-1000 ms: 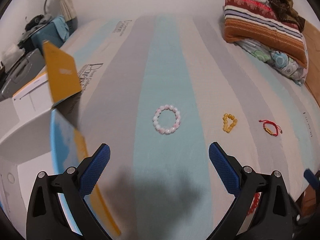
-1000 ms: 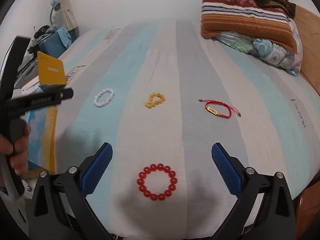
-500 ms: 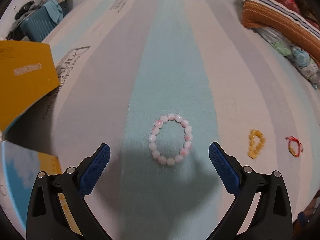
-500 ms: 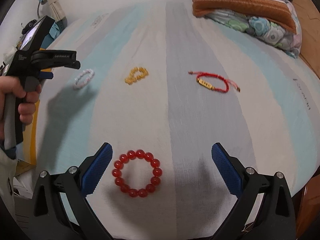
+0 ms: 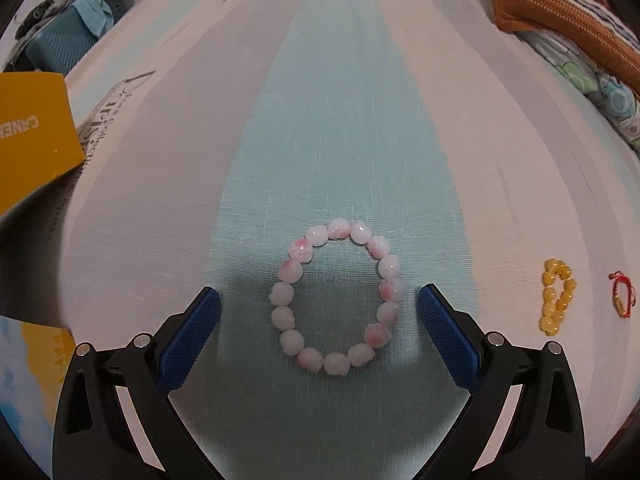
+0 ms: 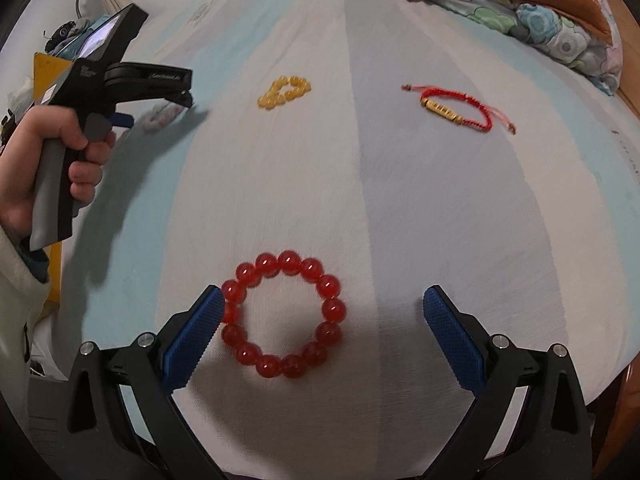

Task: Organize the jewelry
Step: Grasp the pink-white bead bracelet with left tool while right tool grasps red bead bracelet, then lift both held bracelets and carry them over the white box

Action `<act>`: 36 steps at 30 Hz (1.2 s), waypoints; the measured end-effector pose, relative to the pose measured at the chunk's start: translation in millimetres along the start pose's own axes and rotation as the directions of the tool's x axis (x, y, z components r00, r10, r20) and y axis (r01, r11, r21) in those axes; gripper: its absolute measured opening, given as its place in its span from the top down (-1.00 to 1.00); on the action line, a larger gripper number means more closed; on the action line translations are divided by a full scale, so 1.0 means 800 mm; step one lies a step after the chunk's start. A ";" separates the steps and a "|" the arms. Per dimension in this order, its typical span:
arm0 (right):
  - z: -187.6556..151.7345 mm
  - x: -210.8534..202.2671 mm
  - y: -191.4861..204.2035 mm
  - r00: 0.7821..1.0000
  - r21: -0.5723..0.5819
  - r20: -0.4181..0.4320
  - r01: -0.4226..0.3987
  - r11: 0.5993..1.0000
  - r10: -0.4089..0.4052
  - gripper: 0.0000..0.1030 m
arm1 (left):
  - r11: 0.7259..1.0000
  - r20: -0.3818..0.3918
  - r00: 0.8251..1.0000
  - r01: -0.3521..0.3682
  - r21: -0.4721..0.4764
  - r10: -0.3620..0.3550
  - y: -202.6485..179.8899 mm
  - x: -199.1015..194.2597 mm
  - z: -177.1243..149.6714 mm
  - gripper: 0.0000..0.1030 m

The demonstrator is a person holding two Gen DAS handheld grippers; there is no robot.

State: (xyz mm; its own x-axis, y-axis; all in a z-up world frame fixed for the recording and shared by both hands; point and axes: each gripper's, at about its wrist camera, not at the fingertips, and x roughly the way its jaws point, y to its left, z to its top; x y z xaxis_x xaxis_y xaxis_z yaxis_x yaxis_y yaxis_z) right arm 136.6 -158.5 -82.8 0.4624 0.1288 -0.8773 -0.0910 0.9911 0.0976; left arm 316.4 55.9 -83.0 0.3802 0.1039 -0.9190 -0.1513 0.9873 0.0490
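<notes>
A pink-and-white bead bracelet (image 5: 335, 297) lies flat on the striped bedsheet, between the open fingers of my left gripper (image 5: 319, 300), which is low over it. A red bead bracelet (image 6: 283, 314) lies in front of my open right gripper (image 6: 323, 300); its left side is at the left fingertip (image 6: 208, 308). A yellow bead bracelet (image 6: 285, 91) and a red cord bracelet with a gold bar (image 6: 456, 109) lie farther back; both also show in the left wrist view, the yellow one (image 5: 557, 302) and the cord one (image 5: 622, 299). The left gripper (image 6: 120, 76) shows in the right wrist view.
A yellow box lid (image 5: 32, 136) stands at the bed's left edge. Striped and floral pillows (image 6: 528, 4) lie at the back right. A blue case (image 5: 60, 48) sits beyond the bed at the far left. The bed's near edge runs just under both grippers.
Both grippers have moved forward and down. The pink bracelet now lies between the left fingers, and the red bracelet has come up to the right gripper's left fingertip.
</notes>
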 end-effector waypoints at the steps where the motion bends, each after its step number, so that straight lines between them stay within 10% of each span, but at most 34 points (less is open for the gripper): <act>1: -0.001 0.002 0.002 1.000 -0.004 -0.002 -0.003 1.000 0.003 -0.85 | 1.000 0.000 1.000 0.000 0.000 0.000 0.000 0.003 0.000 -0.89; 8: -0.007 0.020 0.013 1.000 -0.022 -0.026 -0.012 1.000 0.011 -0.85 | 1.000 0.010 1.000 -0.012 -0.002 0.012 0.000 0.006 0.000 -0.89; 17: -0.011 0.021 0.019 0.999 -0.045 -0.032 0.009 0.999 -0.011 -0.18 | 1.000 0.017 1.000 -0.016 -0.006 0.016 -0.004 0.005 -0.004 -0.68; 30: -0.005 0.015 0.008 0.999 -0.025 -0.010 0.049 0.998 -0.049 0.51 | 1.000 -0.008 1.000 0.010 0.005 -0.009 -0.002 -0.009 -0.007 0.59; 36: -0.002 0.002 0.007 0.999 -0.017 0.021 0.034 0.999 -0.034 0.76 | 1.000 -0.015 0.999 0.028 -0.008 -0.028 0.003 -0.016 -0.009 0.60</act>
State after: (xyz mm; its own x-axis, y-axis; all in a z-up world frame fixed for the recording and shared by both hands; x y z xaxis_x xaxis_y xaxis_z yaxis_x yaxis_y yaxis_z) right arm 135.5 -153.1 -84.8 0.4835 0.0956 -0.8701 -0.0901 0.9942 0.0592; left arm 304.7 56.0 -74.1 0.3708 0.0744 -0.9257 -0.1478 0.9888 0.0203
